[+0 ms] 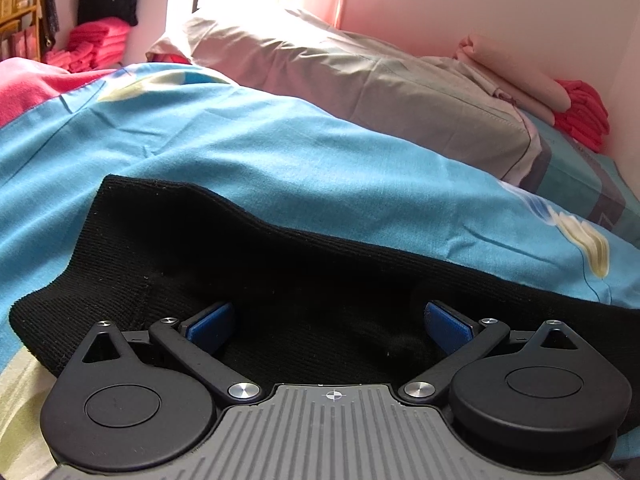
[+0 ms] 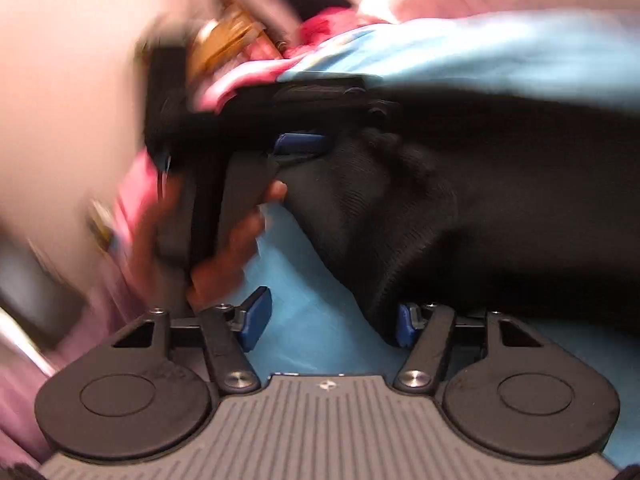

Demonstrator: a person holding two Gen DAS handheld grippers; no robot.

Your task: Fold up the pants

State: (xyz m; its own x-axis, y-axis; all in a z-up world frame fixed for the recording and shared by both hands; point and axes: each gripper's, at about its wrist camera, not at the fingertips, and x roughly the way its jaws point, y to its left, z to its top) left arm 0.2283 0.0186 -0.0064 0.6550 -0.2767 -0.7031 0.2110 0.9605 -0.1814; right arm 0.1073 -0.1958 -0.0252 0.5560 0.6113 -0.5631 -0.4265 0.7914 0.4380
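Observation:
The black knit pants [image 1: 280, 264] lie on a blue bedsheet [image 1: 240, 140]. My left gripper [image 1: 327, 322] is open, its blue pads [image 1: 210, 320] wide apart, low over the black fabric that fills the gap between them. In the blurred right wrist view the pants [image 2: 460, 200] spread across the right side. My right gripper [image 2: 328, 318] is open over blue sheet [image 2: 308, 320], its right pad [image 2: 404, 324] touching the pants' edge. The left gripper [image 2: 300, 142] shows there at upper left, held by a hand [image 2: 224, 252], on the pants.
A grey pillow [image 1: 360, 76] lies behind the pants on the bed. Folded pink and red cloths [image 1: 560, 92] are stacked at the far right by the wall. Pink towels [image 1: 96, 40] and a wooden shelf [image 1: 24, 12] stand at far left.

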